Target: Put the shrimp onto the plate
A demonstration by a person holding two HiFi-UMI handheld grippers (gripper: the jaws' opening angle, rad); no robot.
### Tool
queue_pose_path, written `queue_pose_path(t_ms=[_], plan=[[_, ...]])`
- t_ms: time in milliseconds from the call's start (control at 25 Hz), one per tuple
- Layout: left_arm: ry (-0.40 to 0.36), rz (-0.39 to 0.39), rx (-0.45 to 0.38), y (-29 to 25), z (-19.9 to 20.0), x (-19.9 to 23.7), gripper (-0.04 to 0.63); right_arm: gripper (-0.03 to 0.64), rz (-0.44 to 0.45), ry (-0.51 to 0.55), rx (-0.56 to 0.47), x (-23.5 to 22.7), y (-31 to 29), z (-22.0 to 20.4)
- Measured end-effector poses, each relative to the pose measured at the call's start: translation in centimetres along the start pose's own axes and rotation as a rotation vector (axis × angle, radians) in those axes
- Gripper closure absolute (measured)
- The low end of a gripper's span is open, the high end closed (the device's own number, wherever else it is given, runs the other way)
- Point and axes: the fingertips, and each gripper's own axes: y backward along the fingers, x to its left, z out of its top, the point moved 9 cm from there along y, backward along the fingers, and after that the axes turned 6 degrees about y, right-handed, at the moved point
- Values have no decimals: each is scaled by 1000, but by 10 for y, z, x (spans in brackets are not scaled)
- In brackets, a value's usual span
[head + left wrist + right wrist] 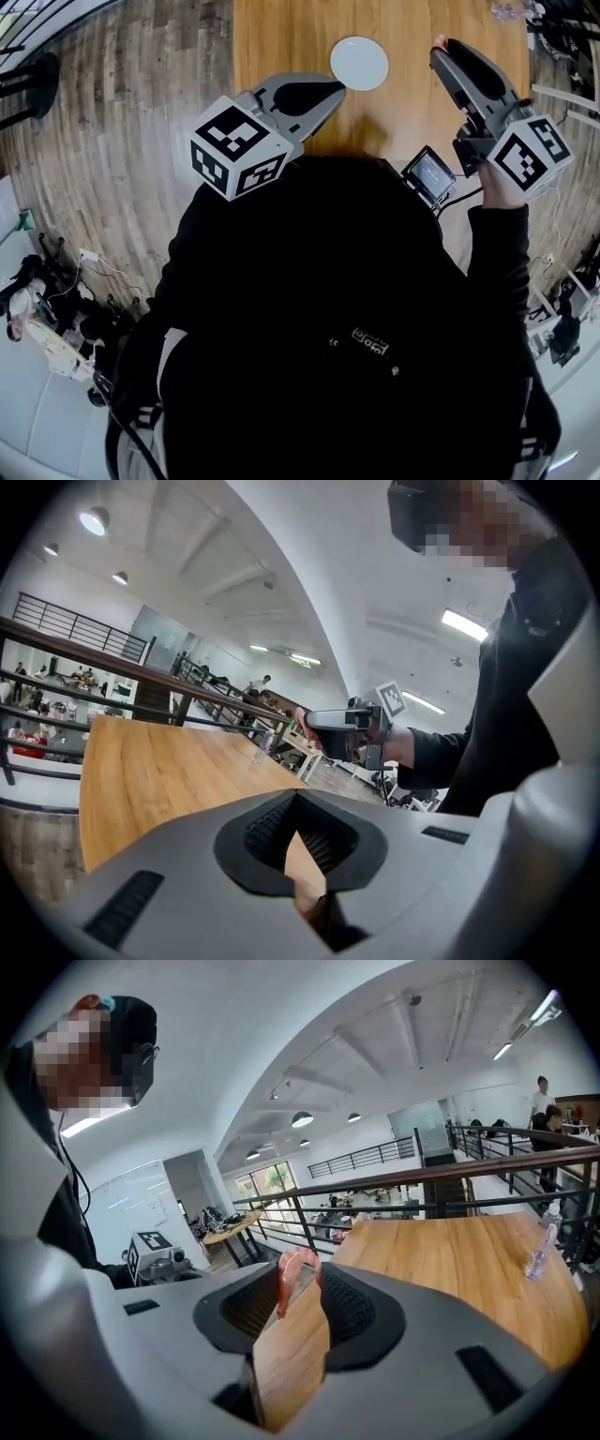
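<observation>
Where the head view looks down, the plate point(359, 63) is seen at top centre on the wooden table point(281, 37), and the left gripper point(334, 91) is held just lower left of it. The right gripper point(442, 49) is held to the plate's right. In the left gripper view, the jaws are seen closed together with nothing between them. In the right gripper view, the shrimp point(286, 1283) is seen clamped between the jaw tips at frame centre.

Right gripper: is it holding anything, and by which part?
The right gripper holds a pink shrimp, pinched by its sides between the tips of its jaws, the curved back sticking out past them.
</observation>
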Motion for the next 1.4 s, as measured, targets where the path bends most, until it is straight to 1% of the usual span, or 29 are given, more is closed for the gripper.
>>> queue_pose_path(t_ms=[120, 320, 520, 680, 800, 1040, 1160, 1280, 1400], plan=[[6, 24, -8, -4, -5, -7, 600, 465, 31, -7, 21, -6, -2, -5], [56, 100, -48, 0, -8, -10, 600, 465, 97, -14, 40, -11, -9, -7], [58, 140, -67, 10, 2, -24, 600, 465, 128, -14, 40, -9, -5, -1], [67, 171, -71, 5, 3, -11, 600, 465, 153, -23, 57, -27, -25, -8], [75, 189, -67, 7, 2, -9, 600, 465, 172, -22, 69, -30, -35, -10], [94, 208, -71, 12, 2, -20, 600, 465, 193, -5, 100, -30, -42, -10], [117, 221, -76, 16, -3, -21, 600, 463, 197, -7, 133, -31, -49, -17], [139, 235, -83, 21, -10, -17, 600, 465, 201, -5, 164, -35, -64, -24], [165, 248, -81, 27, -21, -4, 600, 465, 196, 13, 210, -39, -90, -40]])
